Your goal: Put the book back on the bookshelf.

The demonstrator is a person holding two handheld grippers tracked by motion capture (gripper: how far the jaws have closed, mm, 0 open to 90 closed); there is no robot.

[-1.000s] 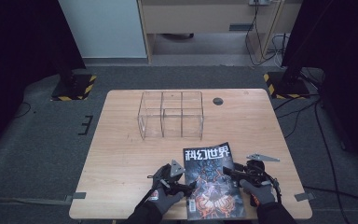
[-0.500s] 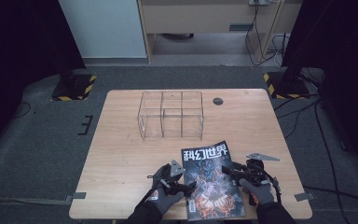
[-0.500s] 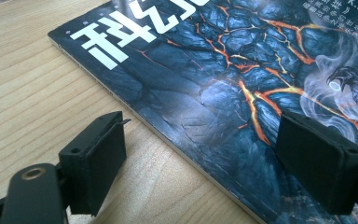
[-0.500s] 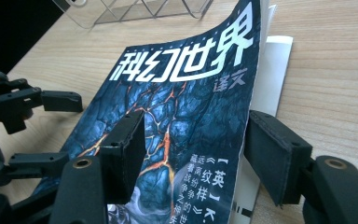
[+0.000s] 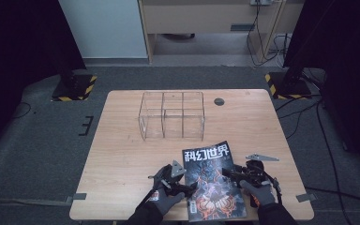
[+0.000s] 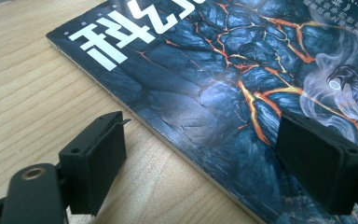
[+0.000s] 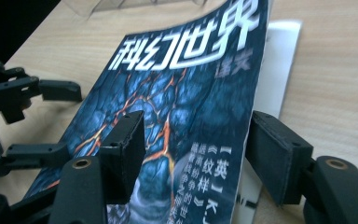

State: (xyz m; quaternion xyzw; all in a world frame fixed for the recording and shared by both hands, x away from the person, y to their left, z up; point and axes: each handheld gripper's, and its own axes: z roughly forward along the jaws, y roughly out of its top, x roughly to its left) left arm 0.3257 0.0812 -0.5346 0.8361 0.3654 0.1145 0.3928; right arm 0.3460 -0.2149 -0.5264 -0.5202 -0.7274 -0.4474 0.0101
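Observation:
A magazine (image 5: 213,180) with a dark cover of glowing orange cracks and white Chinese title lies near the table's front edge. My left gripper (image 5: 185,186) is at its left edge, open; in the left gripper view the gripper (image 6: 205,163) straddles the magazine (image 6: 223,70) spine, one jaw over the wood, the other over the cover. My right gripper (image 5: 232,174) is at the right edge, open. In the right gripper view the gripper (image 7: 196,154) straddles the slightly raised cover (image 7: 177,107), with a white page (image 7: 279,60) showing beneath. The left gripper (image 7: 46,119) shows beyond.
A clear acrylic organizer (image 5: 171,115) with several compartments stands at the table's middle back. A small black round disc (image 5: 219,101) sits to its right. The wooden table (image 5: 122,159) has bare room on the left. Dark floor surrounds it.

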